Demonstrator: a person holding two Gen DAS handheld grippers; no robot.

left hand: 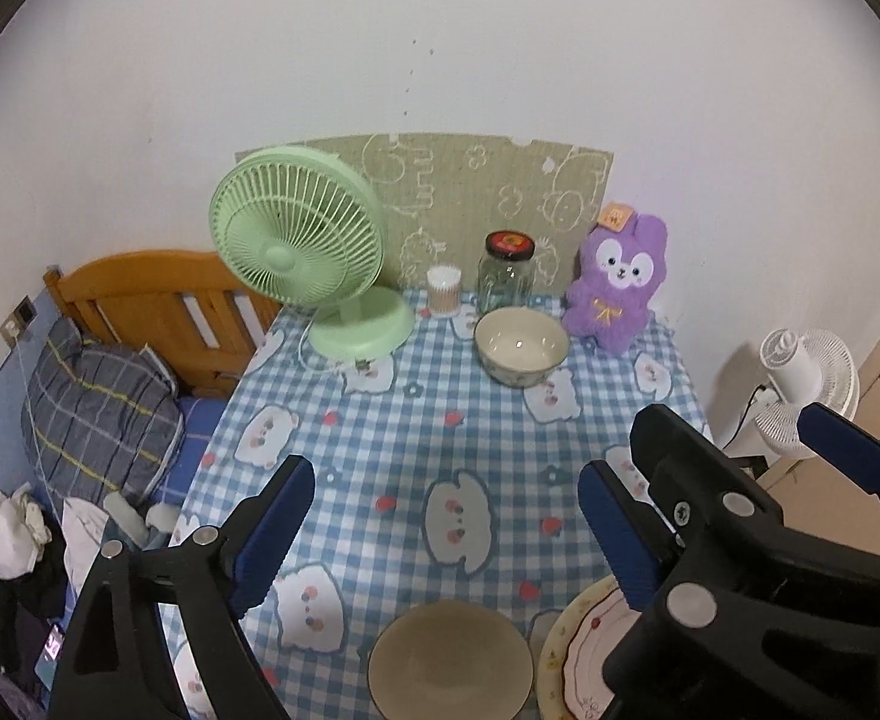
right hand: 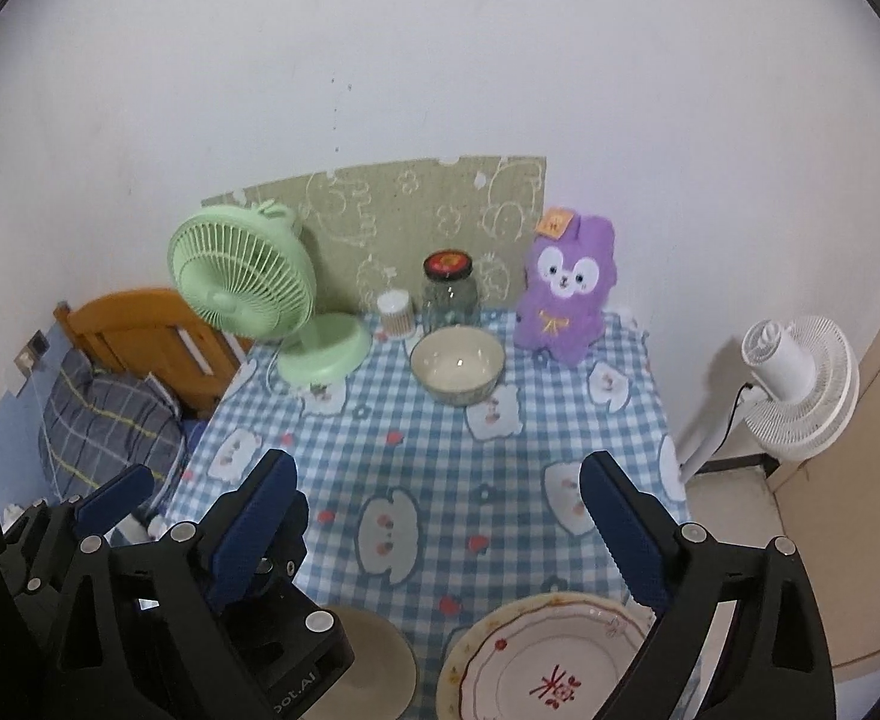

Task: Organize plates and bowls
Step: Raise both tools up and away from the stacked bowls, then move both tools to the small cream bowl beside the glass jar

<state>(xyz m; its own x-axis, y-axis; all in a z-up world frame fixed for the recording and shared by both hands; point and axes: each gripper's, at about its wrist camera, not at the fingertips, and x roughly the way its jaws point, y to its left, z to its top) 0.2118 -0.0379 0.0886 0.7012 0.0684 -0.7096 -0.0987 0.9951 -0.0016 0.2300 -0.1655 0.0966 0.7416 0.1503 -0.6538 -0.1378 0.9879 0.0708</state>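
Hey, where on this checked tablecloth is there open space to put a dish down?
The wide middle of the blue checked tablecloth is bare, between the cream bowl at the back and the tan bowl and patterned plate at the near edge. The back row is crowded: green desk fan, cotton-swab tub, glass jar, purple plush rabbit.

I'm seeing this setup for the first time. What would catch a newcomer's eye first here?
Probably the mint green fan at the back left of the checked tablecloth and the purple plush rabbit at the back right. Between them a cream bowl stands before a glass jar; a second bowl and a patterned plate lie at the near edge.
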